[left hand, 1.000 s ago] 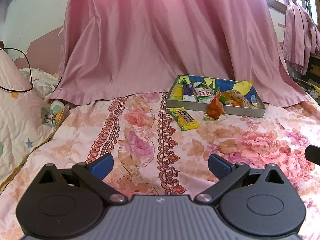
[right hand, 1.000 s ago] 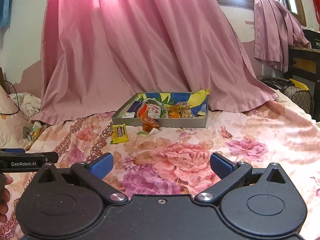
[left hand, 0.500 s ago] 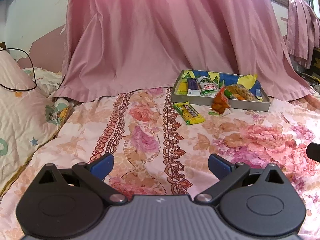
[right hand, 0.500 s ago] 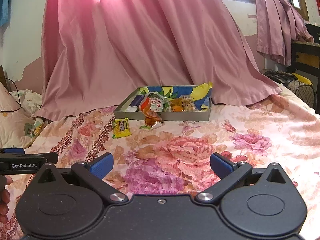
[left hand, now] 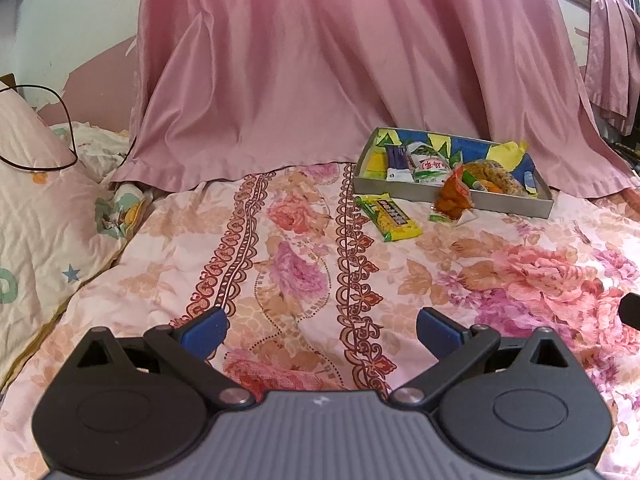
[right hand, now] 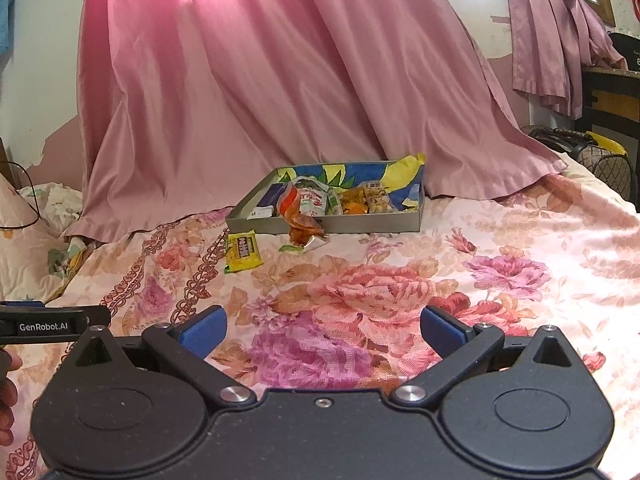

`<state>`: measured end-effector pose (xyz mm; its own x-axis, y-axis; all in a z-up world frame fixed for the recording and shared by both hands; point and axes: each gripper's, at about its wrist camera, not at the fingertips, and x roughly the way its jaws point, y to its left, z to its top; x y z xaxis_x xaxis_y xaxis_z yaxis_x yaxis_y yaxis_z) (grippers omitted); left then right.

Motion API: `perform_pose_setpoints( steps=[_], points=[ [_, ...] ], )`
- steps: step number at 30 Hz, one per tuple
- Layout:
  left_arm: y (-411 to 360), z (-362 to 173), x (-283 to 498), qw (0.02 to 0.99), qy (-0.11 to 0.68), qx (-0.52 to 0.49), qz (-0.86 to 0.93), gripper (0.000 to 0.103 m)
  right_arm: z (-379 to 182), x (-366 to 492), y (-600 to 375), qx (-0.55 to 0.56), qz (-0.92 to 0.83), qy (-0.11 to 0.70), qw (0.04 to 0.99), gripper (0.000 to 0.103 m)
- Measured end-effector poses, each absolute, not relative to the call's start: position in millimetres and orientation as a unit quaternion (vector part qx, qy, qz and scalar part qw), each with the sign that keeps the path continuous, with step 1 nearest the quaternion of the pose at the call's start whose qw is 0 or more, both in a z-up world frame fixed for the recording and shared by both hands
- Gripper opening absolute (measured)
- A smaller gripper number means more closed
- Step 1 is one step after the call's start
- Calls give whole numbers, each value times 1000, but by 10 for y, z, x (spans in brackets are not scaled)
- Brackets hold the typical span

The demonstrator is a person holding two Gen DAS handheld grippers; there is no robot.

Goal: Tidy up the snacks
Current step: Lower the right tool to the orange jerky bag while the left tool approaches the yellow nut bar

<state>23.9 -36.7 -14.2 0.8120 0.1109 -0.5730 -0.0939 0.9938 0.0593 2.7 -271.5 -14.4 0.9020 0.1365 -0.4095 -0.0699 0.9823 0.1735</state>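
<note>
A shallow grey box (left hand: 496,199) (right hand: 360,225) with a blue and yellow lining sits on the floral bedspread and holds several snack packets. A yellow snack packet (left hand: 389,216) (right hand: 242,251) lies on the bed in front of its left end. An orange snack bag (left hand: 453,197) (right hand: 303,225) leans against the box's front wall. My left gripper (left hand: 322,330) is open and empty, well short of the snacks. My right gripper (right hand: 323,330) is open and empty, also well short of them.
A pink curtain (left hand: 340,60) hangs behind the box. A pillow (left hand: 36,200) with a black cable lies at the left. The left gripper's side (right hand: 48,324) shows at the right wrist view's left edge. A black wire basket (right hand: 600,160) and dark furniture stand at the right.
Both grippers have moved forward and tilted down a little, so the box and loose snacks appear larger and lower. Both stay open.
</note>
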Motion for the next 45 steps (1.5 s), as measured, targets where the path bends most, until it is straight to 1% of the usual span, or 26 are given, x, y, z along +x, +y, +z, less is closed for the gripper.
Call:
perform_pose_setpoints(
  steps=[3,10,21,29,35,45],
  points=[
    [-357,-157,295,951,305,16,54,103,-151,93,-2698,77,52,216,972,102],
    [-329,-187,503,947,317,9,47,103,-62,293,-2678,77,55,190,977,102],
    [-240,-48,825,952,302,7,47,103,63,697,-2607,45,75,150,985,102],
    [-106,-23,1233,943,333,-19,8,103,142,1033,-2593,35,75,132,988,102],
    [-28,-93,1643,939,344,-2,-13,103,12,1438,-2548,31,73,147,986,102],
    [39,-423,2313,928,369,23,-37,103,-367,2316,-2345,7,84,179,980,102]
  ],
)
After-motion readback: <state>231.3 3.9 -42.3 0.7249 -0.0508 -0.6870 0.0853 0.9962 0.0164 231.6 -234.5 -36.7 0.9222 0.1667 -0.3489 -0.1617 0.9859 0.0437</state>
